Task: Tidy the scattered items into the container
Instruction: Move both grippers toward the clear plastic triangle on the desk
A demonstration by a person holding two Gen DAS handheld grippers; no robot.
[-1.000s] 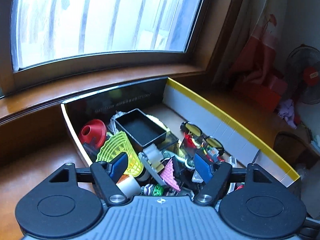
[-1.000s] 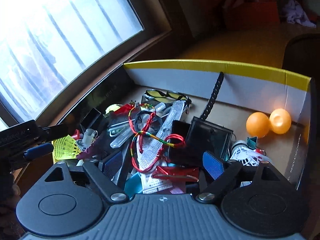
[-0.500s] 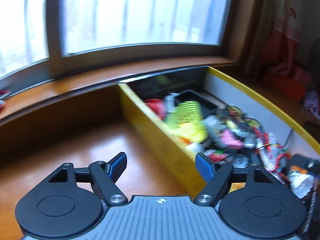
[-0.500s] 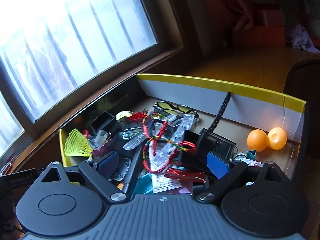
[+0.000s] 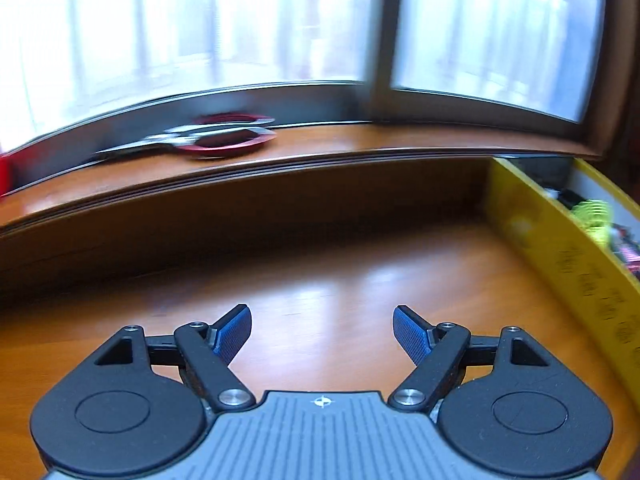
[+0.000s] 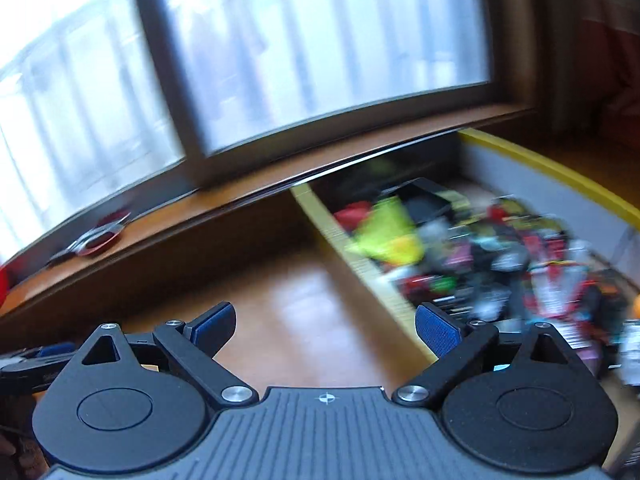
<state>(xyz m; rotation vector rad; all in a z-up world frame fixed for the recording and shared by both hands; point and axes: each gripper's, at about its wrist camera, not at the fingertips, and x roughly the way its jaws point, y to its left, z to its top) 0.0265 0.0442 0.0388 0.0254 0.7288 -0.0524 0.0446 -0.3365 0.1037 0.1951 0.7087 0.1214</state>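
Observation:
The yellow-rimmed cardboard box (image 6: 360, 268) holds a blurred heap of small items (image 6: 480, 264), among them a neon yellow shuttlecock (image 6: 384, 236). In the left wrist view only the box's yellow outer wall (image 5: 560, 256) shows, at the right edge. Red-handled scissors (image 5: 208, 142) lie on the wooden windowsill, also seen as scissors (image 6: 98, 236) far left. My left gripper (image 5: 322, 334) hangs open over bare wooden tabletop with nothing between its fingers. Open and empty too, my right gripper (image 6: 326, 332) hovers over the table just left of the box wall. The left gripper (image 6: 36, 356) shows at the left edge.
The wooden table (image 5: 320, 272) stretches from the box to the sill's raised step (image 5: 240, 208). A large window (image 5: 200, 40) runs behind the sill. Something red (image 5: 4, 174) sits at the sill's far left. Both views are blurred by motion.
Both grippers have swung left, from above the box's contents to over the bare table beside it. The scissors on the sill have come into view. The right jaws stand a little wider.

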